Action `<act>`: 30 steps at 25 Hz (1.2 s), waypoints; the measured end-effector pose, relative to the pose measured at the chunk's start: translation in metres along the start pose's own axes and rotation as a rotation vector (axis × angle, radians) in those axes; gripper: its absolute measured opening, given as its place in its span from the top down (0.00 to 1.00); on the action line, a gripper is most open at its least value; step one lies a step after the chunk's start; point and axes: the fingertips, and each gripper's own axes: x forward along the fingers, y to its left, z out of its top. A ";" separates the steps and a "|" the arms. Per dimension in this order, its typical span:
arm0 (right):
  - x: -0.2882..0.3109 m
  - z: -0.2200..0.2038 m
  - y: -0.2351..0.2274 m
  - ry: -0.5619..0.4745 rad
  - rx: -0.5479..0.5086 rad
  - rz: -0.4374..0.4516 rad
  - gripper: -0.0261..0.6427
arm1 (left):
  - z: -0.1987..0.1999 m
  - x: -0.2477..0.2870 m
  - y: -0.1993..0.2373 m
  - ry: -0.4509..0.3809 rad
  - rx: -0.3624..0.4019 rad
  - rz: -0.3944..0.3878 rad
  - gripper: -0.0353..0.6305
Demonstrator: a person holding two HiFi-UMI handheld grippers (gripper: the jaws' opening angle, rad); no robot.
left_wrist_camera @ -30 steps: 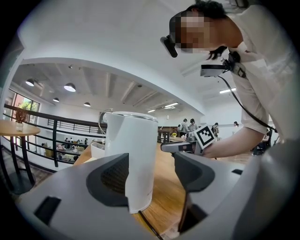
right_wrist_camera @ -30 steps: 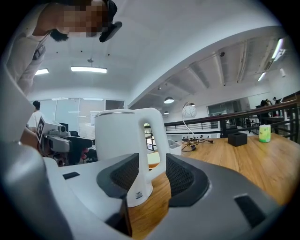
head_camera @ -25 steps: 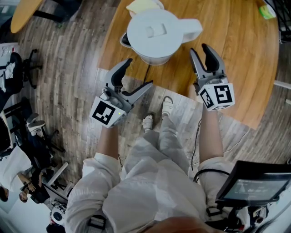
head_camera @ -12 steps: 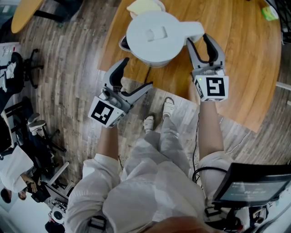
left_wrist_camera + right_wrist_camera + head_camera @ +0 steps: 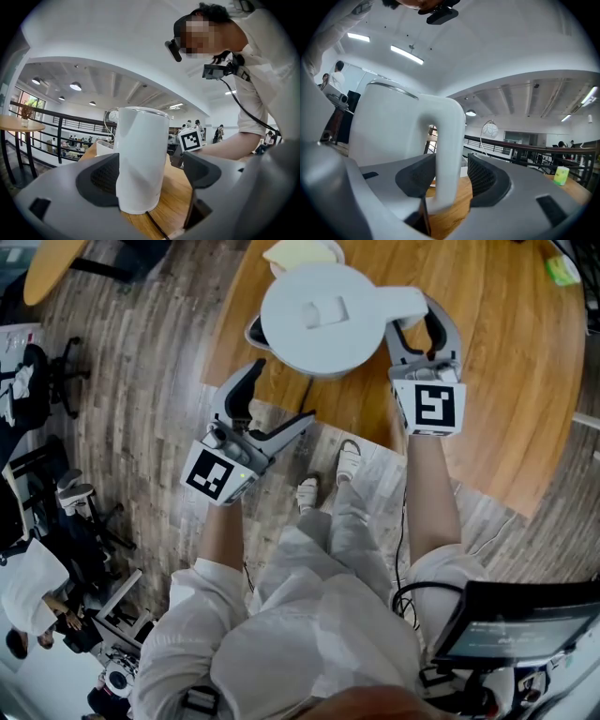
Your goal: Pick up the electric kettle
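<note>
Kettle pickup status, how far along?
Done: the right gripper is at the electric kettle, with the handle between its jaws. In hand: those jaws have just been opening and stand apart, with a gap on one side of the handle, so no grip yet. To do: close on the handle and lift; the kettle sits on the table.

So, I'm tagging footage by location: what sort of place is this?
Probably a shared office or café-style lounge on an upper level: a round wooden table, a balcony railing, and office chairs on plank flooring.
</note>
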 end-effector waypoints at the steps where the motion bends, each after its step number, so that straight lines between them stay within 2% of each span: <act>1: 0.002 0.000 -0.001 0.005 -0.001 -0.005 0.68 | 0.001 0.000 0.000 -0.003 0.001 0.000 0.33; 5: 0.010 0.000 -0.002 0.010 -0.007 -0.007 0.68 | 0.001 0.000 0.000 -0.006 0.009 0.002 0.33; 16: 0.024 -0.007 -0.002 0.046 -0.039 0.057 0.69 | 0.001 0.004 0.000 0.009 0.001 -0.011 0.33; 22: 0.032 -0.003 0.007 0.033 -0.068 0.095 0.86 | 0.002 0.003 0.005 0.009 -0.005 -0.009 0.33; 30: 0.030 0.001 0.009 -0.008 -0.006 0.112 0.89 | 0.001 0.001 0.006 0.010 0.003 -0.011 0.33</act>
